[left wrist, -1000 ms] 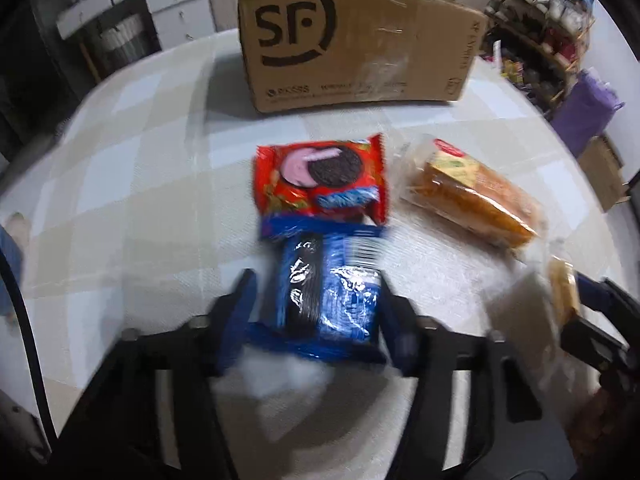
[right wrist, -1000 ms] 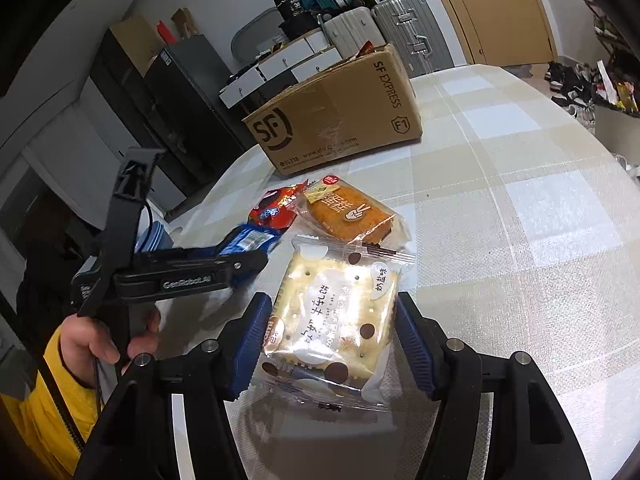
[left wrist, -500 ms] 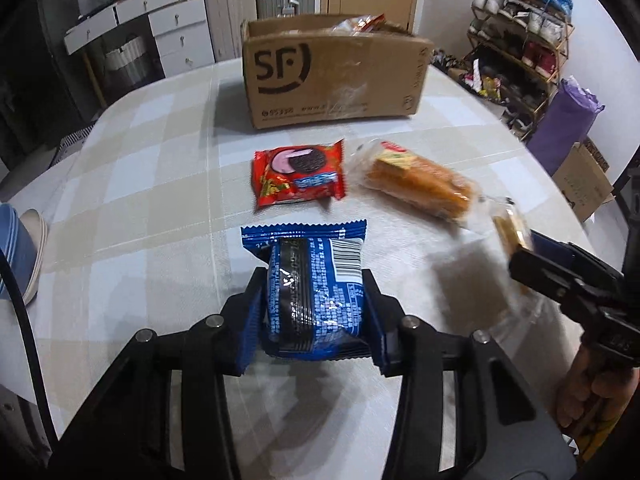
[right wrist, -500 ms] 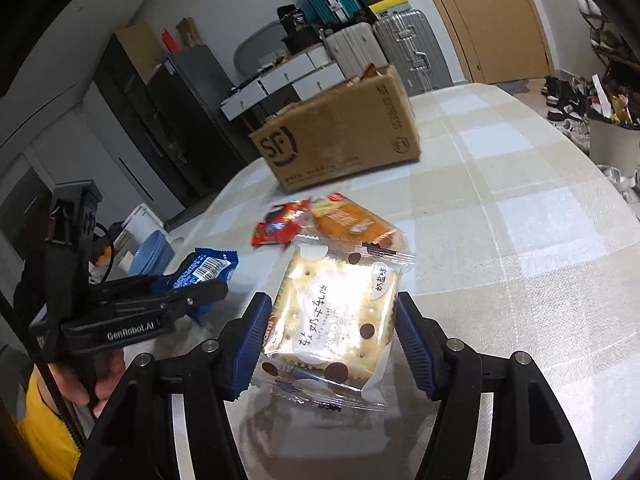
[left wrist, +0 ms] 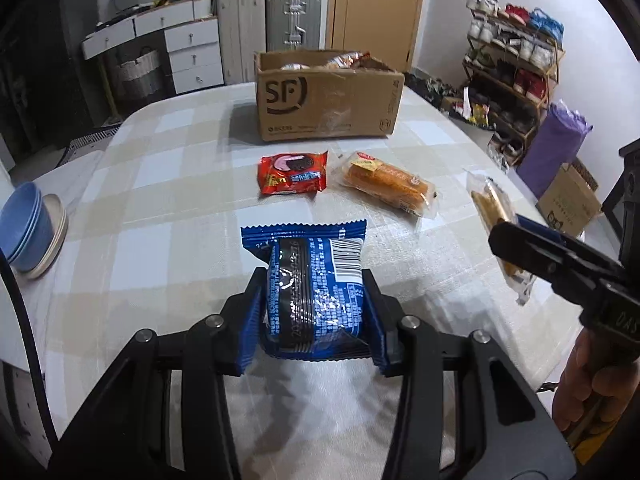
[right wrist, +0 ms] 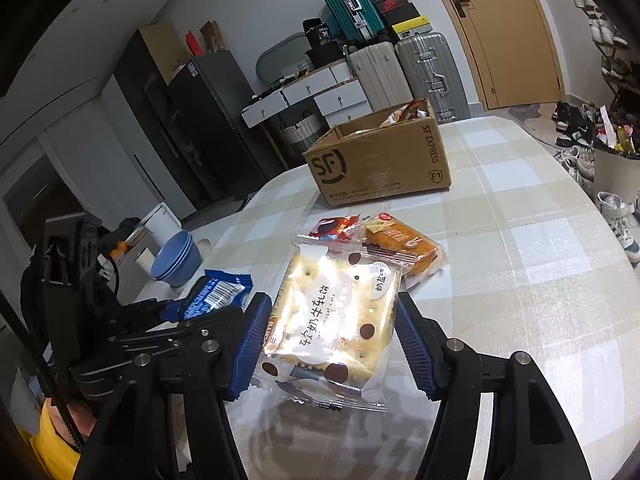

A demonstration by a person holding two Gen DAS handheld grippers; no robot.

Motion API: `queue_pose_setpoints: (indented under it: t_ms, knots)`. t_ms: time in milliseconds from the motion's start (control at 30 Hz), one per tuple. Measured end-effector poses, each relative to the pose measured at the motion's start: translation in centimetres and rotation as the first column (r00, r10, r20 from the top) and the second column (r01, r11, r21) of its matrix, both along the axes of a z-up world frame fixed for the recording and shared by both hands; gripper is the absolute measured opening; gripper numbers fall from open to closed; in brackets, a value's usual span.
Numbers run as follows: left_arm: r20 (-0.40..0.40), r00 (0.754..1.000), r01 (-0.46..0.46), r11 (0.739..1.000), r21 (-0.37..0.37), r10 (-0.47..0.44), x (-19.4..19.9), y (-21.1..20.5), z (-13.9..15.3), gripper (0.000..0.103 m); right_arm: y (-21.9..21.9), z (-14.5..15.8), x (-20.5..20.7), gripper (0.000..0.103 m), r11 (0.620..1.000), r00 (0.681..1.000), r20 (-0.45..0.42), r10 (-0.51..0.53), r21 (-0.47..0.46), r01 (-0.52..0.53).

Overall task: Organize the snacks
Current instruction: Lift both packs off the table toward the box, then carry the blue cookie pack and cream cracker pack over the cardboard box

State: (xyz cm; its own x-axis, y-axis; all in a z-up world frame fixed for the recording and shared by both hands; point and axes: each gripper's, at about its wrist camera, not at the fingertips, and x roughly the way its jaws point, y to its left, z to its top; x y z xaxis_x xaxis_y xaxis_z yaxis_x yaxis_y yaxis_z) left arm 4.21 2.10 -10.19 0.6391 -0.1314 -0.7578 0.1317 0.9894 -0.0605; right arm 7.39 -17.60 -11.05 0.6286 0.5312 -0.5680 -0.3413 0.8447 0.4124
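My left gripper point(left wrist: 314, 316) is shut on a blue cookie pack point(left wrist: 316, 288) and holds it above the table; the pack also shows in the right wrist view point(right wrist: 218, 292). My right gripper point(right wrist: 332, 340) is shut on a clear-wrapped cracker pack point(right wrist: 334, 316), seen edge-on in the left wrist view point(left wrist: 494, 216). A red cookie pack point(left wrist: 294, 172) and an orange bread pack point(left wrist: 390, 182) lie on the checked tablecloth point(left wrist: 160, 200). An open SF cardboard box point(left wrist: 326, 98) with several snacks inside stands at the far side.
Stacked blue bowls on a plate point(left wrist: 28, 232) sit at the table's left edge, also in the right wrist view point(right wrist: 178, 256). Suitcases point(left wrist: 276, 16), drawers and a shoe rack point(left wrist: 512, 76) stand beyond the table.
Both grippers have risen and drawn back from the table with their packs. The left closed on the blue pack and lifted it; the box and lying snacks now look farther off.
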Motion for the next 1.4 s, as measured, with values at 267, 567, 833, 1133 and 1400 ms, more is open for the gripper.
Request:
queue_pose_setpoints:
  t_ms: [267, 567, 833, 1133, 1400]
  knots:
    - [0.047, 0.998, -0.043, 0.996, -0.074, 0.046, -3.6, 2.0, 1.8, 0.041, 0.5, 1.3, -2.0, 0.063, 1.000, 1.000, 0.027, 0.011, -0.014, -0.010]
    - [0.035, 0.999, -0.035, 0.994, -0.101, 0.038, -4.1, 1.8, 1.4, 0.041, 0.7, 1.2, -2.2, 0.063, 1.000, 1.000, 0.016, 0.000, -0.024, 0.001]
    - [0.011, 0.998, -0.057, 0.990, -0.130, 0.059, -3.2, 2.4, 0.4, 0.041, 0.7, 0.8, -1.8, 0.063, 1.000, 1.000, 0.008, -0.008, -0.022, 0.008]
    - [0.023, 0.998, -0.052, 0.986, -0.159, 0.056, 1.3, 3.5, 1.9, 0.041, 1.7, 3.2, 0.8, 0.063, 0.999, 0.997, 0.069, 0.034, -0.033, -0.031]
    - [0.102, 0.994, -0.018, 0.988, -0.155, 0.034, 6.9, 3.5, 6.7, 0.041, 1.5, 7.6, 6.2, 0.063, 0.999, 0.990, 0.137, 0.034, -0.045, -0.028]
